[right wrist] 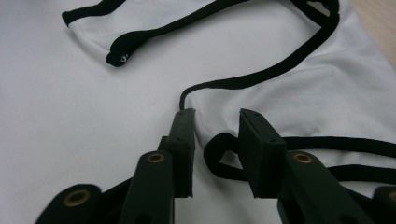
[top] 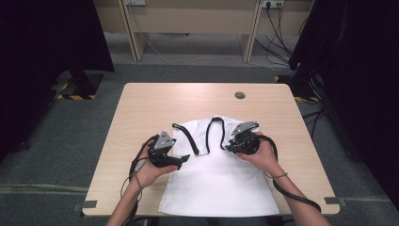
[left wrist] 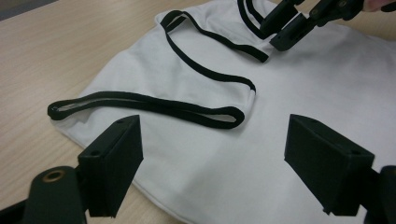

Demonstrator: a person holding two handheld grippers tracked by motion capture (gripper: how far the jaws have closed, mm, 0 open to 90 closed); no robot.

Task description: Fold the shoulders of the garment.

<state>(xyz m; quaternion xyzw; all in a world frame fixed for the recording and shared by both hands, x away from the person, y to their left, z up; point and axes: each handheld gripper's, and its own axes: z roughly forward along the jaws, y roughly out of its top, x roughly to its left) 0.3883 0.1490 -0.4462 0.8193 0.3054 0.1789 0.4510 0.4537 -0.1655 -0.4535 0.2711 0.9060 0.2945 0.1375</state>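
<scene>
A white tank top (top: 221,183) with black trim lies flat on the wooden table (top: 141,108), hem toward the near edge. Its left strap (left wrist: 149,105) lies folded across the cloth. My left gripper (top: 183,160) hovers low over the top's left side, and its jaws stand wide apart around nothing (left wrist: 215,128). My right gripper (top: 229,147) rests at the top's right shoulder. Its jaws (right wrist: 216,114) stand narrow, with a fold of white cloth and a loop of the black right strap (right wrist: 219,156) between them; a gap still shows. The left gripper view catches the right gripper (left wrist: 280,39) at the strap.
A round cable hole (top: 240,95) sits in the table's far right part. Dark curtains (top: 47,37) flank both sides. Cables (top: 277,28) run on the floor behind the table, below a wooden bench. Bare tabletop lies left, right and beyond the garment.
</scene>
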